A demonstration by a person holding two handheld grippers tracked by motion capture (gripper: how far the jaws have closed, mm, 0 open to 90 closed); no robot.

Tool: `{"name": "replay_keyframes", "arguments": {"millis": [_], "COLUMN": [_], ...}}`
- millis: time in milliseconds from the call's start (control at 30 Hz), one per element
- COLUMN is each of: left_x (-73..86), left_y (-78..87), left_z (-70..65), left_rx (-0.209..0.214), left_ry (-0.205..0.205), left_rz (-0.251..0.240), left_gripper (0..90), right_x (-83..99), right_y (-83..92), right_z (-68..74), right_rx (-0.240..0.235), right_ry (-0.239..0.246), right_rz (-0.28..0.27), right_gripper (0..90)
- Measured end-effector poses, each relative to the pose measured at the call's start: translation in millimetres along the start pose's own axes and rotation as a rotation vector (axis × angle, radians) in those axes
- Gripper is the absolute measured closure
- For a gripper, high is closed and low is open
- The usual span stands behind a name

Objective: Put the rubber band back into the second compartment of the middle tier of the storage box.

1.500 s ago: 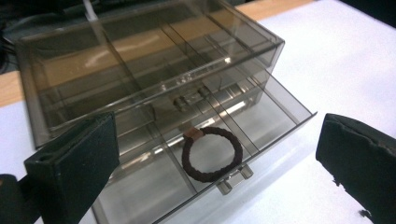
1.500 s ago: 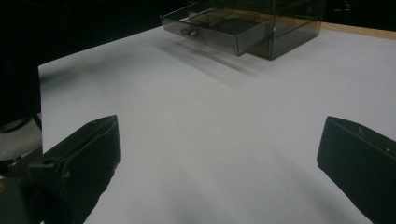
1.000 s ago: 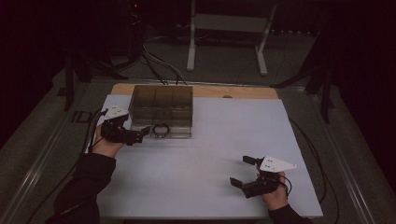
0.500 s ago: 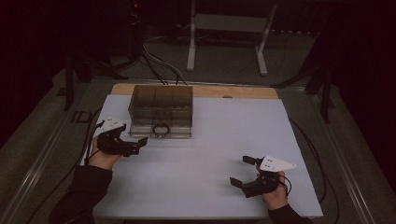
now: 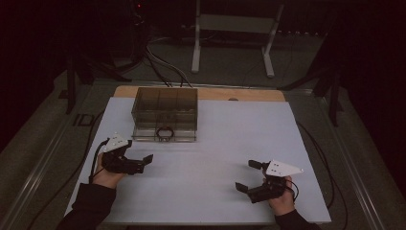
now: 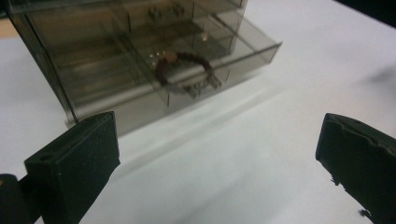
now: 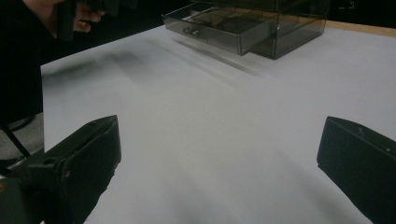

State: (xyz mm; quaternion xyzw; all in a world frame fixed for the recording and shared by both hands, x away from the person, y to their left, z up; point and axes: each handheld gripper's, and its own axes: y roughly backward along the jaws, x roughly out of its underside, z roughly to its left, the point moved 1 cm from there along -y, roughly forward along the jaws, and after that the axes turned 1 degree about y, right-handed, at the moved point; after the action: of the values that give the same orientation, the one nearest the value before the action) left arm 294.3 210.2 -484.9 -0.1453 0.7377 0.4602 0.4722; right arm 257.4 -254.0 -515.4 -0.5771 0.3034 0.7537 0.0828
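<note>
A smoky clear drawer box stands at the back left of the white table. Its lowest drawer is pulled out, and a dark beaded bracelet lies in its middle front compartment. My left gripper hovers over the table in front of the box, jaws wide open and empty, pointing at the drawer. Near the front right edge, my right gripper is also open with nothing between its jaws. From there the box is far off.
The white sheet covers most of a wooden tabletop. Cables and a white stand are on the dark floor behind. Metal rails run along both sides. The other hand is at the right gripper view's top left.
My left gripper has drawn back from the drawer front toward the near edge of the table, still open. The right gripper has stayed put.
</note>
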Motion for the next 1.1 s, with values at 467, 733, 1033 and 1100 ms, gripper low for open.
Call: {"name": "replay_keyframes", "arguments": {"millis": [467, 733, 1033, 1100], "left_x": [39.2, 51.9, 60.1, 60.4], "left_y": [6.3, 12.0, 9.2, 8.8], "left_z": [-6.1, -8.2, -9.5, -9.3], "left_rx": [0.012, 0.014, 0.022, 0.022], "left_ry": [-0.012, -0.011, -0.022, -0.022], "left_rz": [-0.007, -0.019, -0.011, -0.007], "left_gripper": [0.4, 0.4, 0.4, 0.4], "right_x": [-0.1, 0.1, 0.3, 0.3], "right_y": [0.1, -0.2, -1.4, -1.6], "right_z": [0.6, 0.4, 0.8, 0.9], "right_rx": [0.001, 0.0, -0.009, -0.009], "right_ry": [0.006, 0.007, 0.007, 0.007], "right_rz": [0.001, 0.005, 0.01, 0.012], "right_gripper": [0.0, 0.0, 0.0, 0.0]}}
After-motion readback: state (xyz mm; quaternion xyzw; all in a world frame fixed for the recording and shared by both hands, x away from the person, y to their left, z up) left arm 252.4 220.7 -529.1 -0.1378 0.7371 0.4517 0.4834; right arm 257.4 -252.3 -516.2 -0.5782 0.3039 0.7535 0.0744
